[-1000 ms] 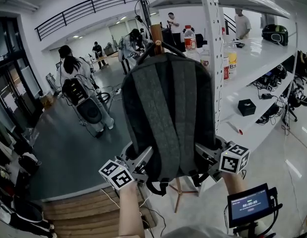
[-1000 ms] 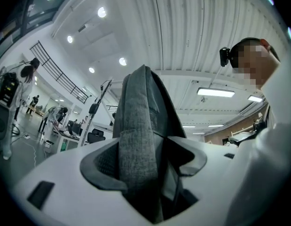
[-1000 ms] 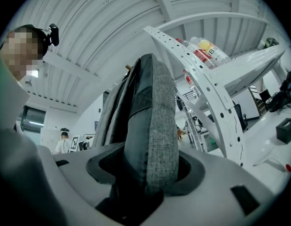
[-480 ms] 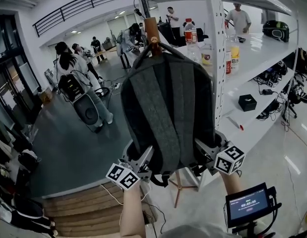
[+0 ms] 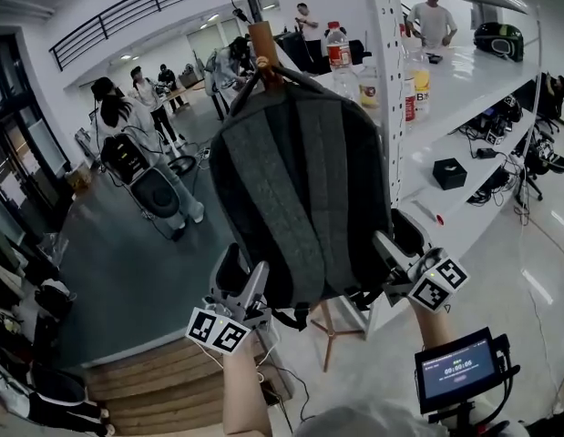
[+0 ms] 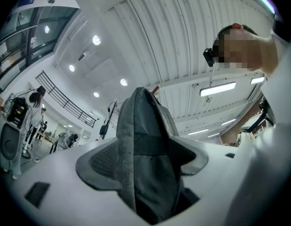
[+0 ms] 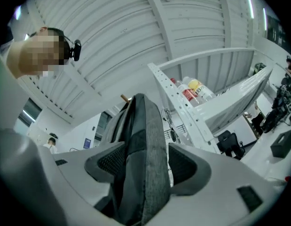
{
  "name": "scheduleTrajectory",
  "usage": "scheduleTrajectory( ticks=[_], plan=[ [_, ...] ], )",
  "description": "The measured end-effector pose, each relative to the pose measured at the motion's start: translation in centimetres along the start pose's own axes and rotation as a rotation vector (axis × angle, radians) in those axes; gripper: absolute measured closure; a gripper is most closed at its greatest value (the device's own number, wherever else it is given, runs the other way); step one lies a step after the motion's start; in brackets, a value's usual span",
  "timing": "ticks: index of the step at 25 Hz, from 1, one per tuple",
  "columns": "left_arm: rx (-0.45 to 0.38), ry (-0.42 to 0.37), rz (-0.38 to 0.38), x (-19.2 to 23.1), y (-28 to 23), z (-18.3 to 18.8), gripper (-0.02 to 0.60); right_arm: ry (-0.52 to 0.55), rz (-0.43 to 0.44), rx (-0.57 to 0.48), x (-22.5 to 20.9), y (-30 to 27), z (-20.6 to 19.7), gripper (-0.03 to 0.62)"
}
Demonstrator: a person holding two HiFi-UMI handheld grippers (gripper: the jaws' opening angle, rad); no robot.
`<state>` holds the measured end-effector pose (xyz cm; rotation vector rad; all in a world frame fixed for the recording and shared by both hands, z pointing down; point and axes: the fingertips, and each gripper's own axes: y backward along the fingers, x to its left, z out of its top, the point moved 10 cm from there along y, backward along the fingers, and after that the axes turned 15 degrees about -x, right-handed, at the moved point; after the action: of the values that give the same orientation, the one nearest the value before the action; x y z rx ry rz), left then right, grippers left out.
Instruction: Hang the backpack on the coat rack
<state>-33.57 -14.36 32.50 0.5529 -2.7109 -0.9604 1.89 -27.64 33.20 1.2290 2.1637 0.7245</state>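
Observation:
A dark grey backpack [image 5: 300, 198] hangs by its top loop from the wooden peg [image 5: 261, 48] of the coat rack. My left gripper [image 5: 245, 267] is at its lower left corner. Its jaws are opening, with the backpack's edge [image 6: 145, 149] loose between the pads. At the lower right corner is my right gripper [image 5: 398, 239]. Its jaws stand apart around the backpack's side [image 7: 143, 149], and a gap shows beside one pad.
A white shelving unit [image 5: 382, 107] with bottles [image 5: 336, 48] and a black box [image 5: 450, 173] stands close on the right. The rack's wooden legs [image 5: 332, 344] are below the backpack. Several people [image 5: 127, 126] stand at the back left. A small screen [image 5: 459, 371] is at lower right.
Both grippers have eased outward from the backpack's lower corners, the left one down and left, the right one to the right. The backpack stays hung on the peg.

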Motion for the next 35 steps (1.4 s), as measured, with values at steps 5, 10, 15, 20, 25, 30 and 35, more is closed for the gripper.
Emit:
scheduleTrajectory(
  ticks=[5, 10, 15, 20, 25, 30, 35],
  plan=[
    [-0.061, -0.025, 0.027, -0.9, 0.5, 0.8, 0.259, 0.058, 0.062, -0.020, 0.9, -0.1, 2.1, 0.321],
    [-0.066, 0.000, 0.018, -2.1, 1.5, 0.5, 0.259, 0.054, 0.084, 0.003, 1.6, 1.1, 2.0, 0.321],
    [-0.038, 0.032, -0.005, -4.0, 2.8, -0.3, 0.259, -0.019, 0.064, 0.042, 2.3, 3.4, 0.4, 0.322],
    [0.059, 0.022, -0.054, -6.2, 3.8, -2.1, 0.259, -0.054, 0.028, 0.087, 2.7, 6.0, -1.2, 0.322],
    [0.115, 0.060, -0.070, -6.6, 4.6, -5.3, 0.259, -0.069, 0.003, 0.110, 2.3, 8.2, -2.9, 0.322],
    [0.147, 0.111, -0.079, -8.6, 5.5, -6.2, 0.261, -0.058, -0.008, 0.133, 3.5, 10.1, -2.2, 0.322],
    [0.177, 0.167, -0.084, -10.0, 6.6, -6.9, 0.261, -0.047, -0.008, 0.152, 4.9, 11.2, -1.7, 0.322]
  ],
)
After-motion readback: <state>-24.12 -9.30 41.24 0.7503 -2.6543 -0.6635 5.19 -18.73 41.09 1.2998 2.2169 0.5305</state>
